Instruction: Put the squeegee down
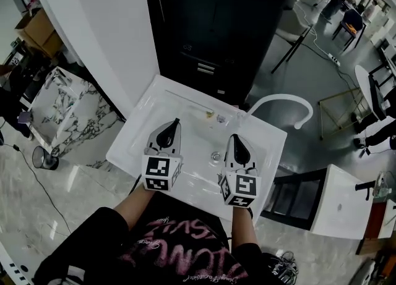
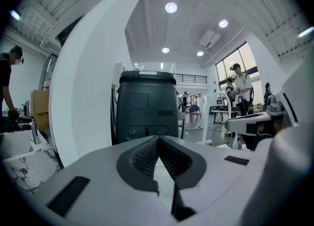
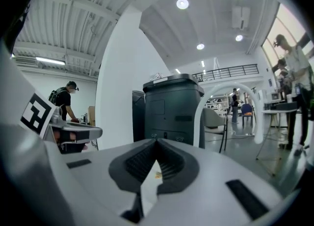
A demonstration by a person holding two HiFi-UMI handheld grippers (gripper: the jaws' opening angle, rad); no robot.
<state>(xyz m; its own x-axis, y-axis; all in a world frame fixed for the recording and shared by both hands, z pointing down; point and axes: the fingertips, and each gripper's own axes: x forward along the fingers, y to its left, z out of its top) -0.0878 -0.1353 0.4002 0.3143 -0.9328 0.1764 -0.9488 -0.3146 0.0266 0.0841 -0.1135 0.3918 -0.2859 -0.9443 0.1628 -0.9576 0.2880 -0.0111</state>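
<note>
Squeegee: neither claw has it, and I cannot place it with certainty in any view. My nearest guess is a thin pale line [image 1: 185, 101] along the far side of the basin, though that may be only the basin's edge.

From the head view I am looking steeply down on a white sink [image 1: 133, 135], with both claws over its basin, side by side and pointing away from me. The left claw [image 1: 176, 120] sits over the left half. In its own view [image 2: 158, 139] the ribbed pads are pressed together at the tips and nothing is between them. The right claw [image 1: 234, 135] sits just right of the drain [image 1: 216, 156]. Its own view [image 3: 157, 141] likewise shows the pads meeting at the tips and pinching nothing.

A small yellowish thing [image 1: 209, 114] lies at the back of the basin, ahead of both claws and apart from them; I cannot tell what it is. A white arched faucet [image 1: 281, 98] rises from the sink's far right corner. Beyond the sink stands a dark cabinet [image 1: 216, 24], which both gripper views show straight ahead past the jaws. A broad white column [image 1: 105, 24] stands to its left.
</note>
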